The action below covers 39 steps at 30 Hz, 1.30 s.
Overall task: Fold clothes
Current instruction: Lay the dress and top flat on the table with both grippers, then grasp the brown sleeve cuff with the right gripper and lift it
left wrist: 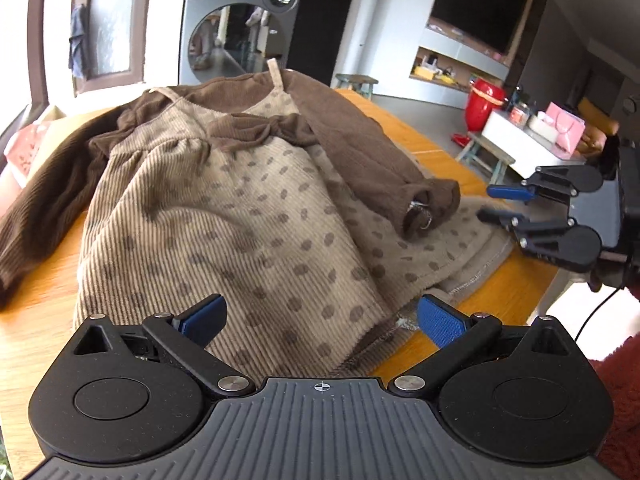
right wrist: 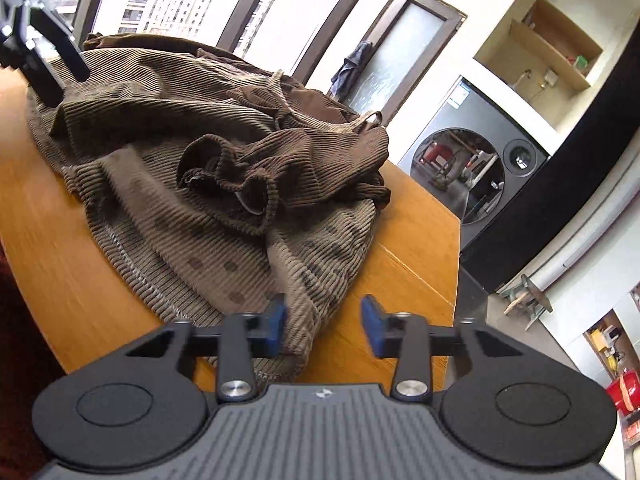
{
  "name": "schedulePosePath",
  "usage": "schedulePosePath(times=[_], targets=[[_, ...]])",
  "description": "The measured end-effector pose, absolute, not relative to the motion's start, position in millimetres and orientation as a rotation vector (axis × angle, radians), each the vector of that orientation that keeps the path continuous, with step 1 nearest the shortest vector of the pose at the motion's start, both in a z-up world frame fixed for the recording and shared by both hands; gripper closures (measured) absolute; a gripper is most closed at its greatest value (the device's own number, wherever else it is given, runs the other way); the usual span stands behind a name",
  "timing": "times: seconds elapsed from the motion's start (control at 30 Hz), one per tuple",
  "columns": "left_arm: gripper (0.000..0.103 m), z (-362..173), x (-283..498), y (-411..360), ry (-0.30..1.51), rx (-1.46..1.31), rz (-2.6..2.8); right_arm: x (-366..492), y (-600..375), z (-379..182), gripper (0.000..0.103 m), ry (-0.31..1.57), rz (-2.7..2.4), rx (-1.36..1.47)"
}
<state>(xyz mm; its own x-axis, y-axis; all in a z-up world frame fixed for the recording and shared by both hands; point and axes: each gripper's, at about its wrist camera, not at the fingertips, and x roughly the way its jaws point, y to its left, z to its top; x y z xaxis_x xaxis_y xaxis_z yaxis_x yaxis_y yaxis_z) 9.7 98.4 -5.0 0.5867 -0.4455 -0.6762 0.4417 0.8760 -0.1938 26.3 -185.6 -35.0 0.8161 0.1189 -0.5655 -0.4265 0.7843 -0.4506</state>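
Your left hand-held gripper (left wrist: 320, 320) hangs over the near hem of the dress (left wrist: 224, 216), jaws spread wide, blue pads (left wrist: 438, 320) clear of the cloth and pinching nothing.

Your right hand-held gripper (right wrist: 323, 324) sits low at the skirt's edge, also spread; its left pad (right wrist: 276, 322) is touching or just beside a fold of corduroy, the right pad over bare wood. Nothing is gripped. In the left wrist view the same tool (left wrist: 500, 204) shows at the right side, jaws apart, tips near the hem and pointing at the cuff.

The dress lies on the orange-brown wooden surface (left wrist: 440, 140): tan corduroy pinafore with darker dots, thin shoulder straps, a brown bow (left wrist: 260, 128) at the chest, over a dark brown ribbed top.

- Right-hand sleeve (left wrist: 360, 144) folded across the skirt, cuff (left wrist: 424, 210) lying on the dotted fabric.
- Other sleeve (left wrist: 48, 200) stretched out to the left across the surface.
- Skirt's right side bunched and doubled over, underside and stitched hem showing.

From the right wrist view the garment (right wrist: 208, 152) reads as a rumpled heap, cuff opening (right wrist: 244, 196) facing the camera.

Behind: a washing machine (left wrist: 244, 28) with a round mirrored door, a window frame, a red fuzzy sleeve (left wrist: 620, 400) at the lower right.
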Motion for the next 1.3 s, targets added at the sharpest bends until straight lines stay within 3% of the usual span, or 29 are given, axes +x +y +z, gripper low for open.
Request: schedulePosePath(times=[0.1,0.43,0.63,0.8,1.13,1.23,1.3], targets=[[0.000,-7.7,12.2,101.0,0.799,0.026,-0.474,31.5,-202.7,-13.9,0.092,0.492,0.233,-0.494],[0.000,-15.6,17.8,166.7,0.819,0.031,-0.132,5.7,-240.7,-21.6,0.092,0.604,0.204,-0.433],[0.000,10.3,14.7,147.5,0.736,-0.097,-0.419,3.1,-202.5,-10.1,0.089,0.547,0.456,-0.331],[0.000,4.5,27.1,111.8,0.743,-0.106,-0.573,37.3,-157.9,-17.9,0.068,0.584,0.629,-0.212],[0.000,-16.0,26.5,150.9,0.849,-0.205,-0.516,30.9,-188.3,-26.8,0.066,0.778,0.619,-0.089],[0.000,-4.1,33.8,158.1,0.817,-0.289,-0.526,28.5,-203.4,-11.7,0.051,0.724,0.563,-0.015],[0.000,4.4,46.8,153.6,0.785,-0.340,-0.533,27.7,-204.3,-1.6,0.032,0.661,0.502,-0.030]])
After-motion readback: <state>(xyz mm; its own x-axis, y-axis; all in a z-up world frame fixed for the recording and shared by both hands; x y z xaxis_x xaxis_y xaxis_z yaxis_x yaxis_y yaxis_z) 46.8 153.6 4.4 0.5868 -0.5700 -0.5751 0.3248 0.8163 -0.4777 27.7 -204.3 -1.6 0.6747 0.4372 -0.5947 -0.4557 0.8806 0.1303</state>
